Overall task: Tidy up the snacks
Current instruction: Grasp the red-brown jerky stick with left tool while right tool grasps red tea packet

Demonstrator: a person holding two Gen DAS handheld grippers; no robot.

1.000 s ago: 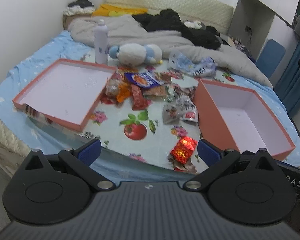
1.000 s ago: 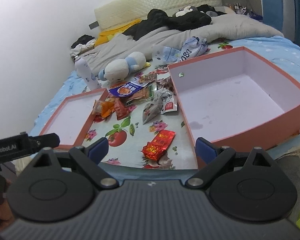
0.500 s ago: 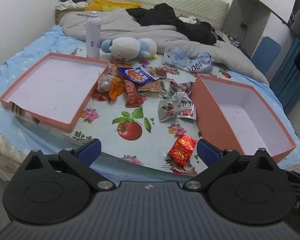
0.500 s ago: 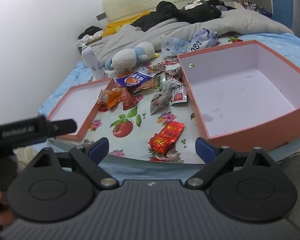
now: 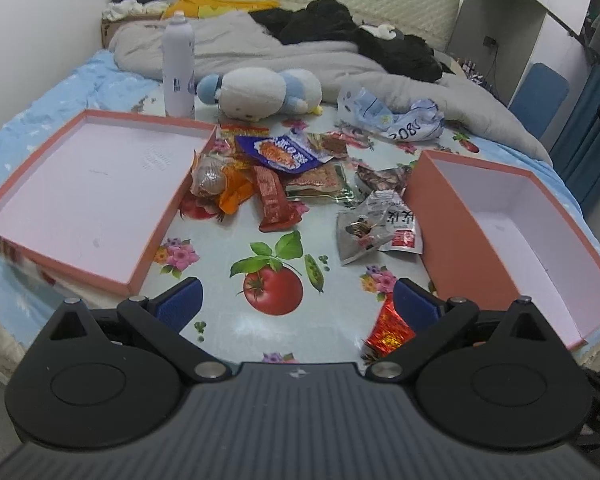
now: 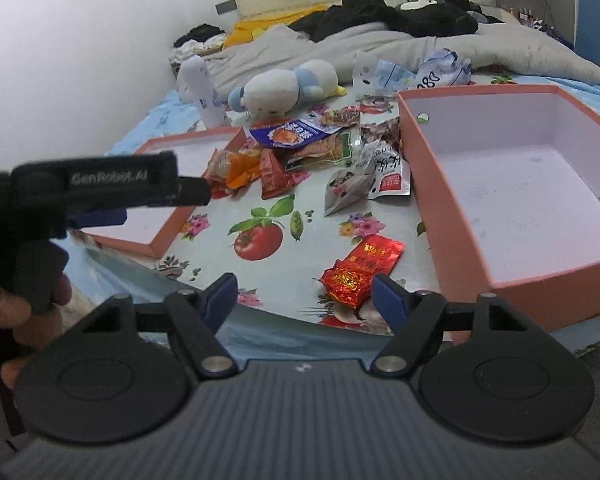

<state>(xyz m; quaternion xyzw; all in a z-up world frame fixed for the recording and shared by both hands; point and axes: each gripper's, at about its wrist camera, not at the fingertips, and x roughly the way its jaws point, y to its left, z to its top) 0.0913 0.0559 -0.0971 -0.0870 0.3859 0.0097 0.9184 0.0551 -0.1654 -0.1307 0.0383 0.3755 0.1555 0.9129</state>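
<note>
A pile of snack packets [image 5: 284, 172] lies on a tomato-print cloth between a shallow pink lid [image 5: 88, 188] on the left and a deep pink box [image 5: 512, 236] on the right. A shiny red packet [image 6: 362, 266] lies apart near the front edge. My left gripper [image 5: 296, 308] is open and empty above the front of the cloth. My right gripper [image 6: 304, 294] is open and empty, with the red packet just ahead between its fingers. The pile [image 6: 312, 152], lid [image 6: 168, 216] and box [image 6: 520, 196] also show in the right wrist view.
A white spray bottle [image 5: 177, 68] and a plush toy [image 5: 264, 92] stand behind the pile, with a crumpled plastic bag [image 5: 396, 120] to the right. Grey bedding and dark clothes lie further back. The left gripper's body [image 6: 96, 192] crosses the right wrist view's left side.
Both grippers have moved forward and lower toward the cloth. The red packet now sits closer between the right gripper's fingers. Both stay open.
</note>
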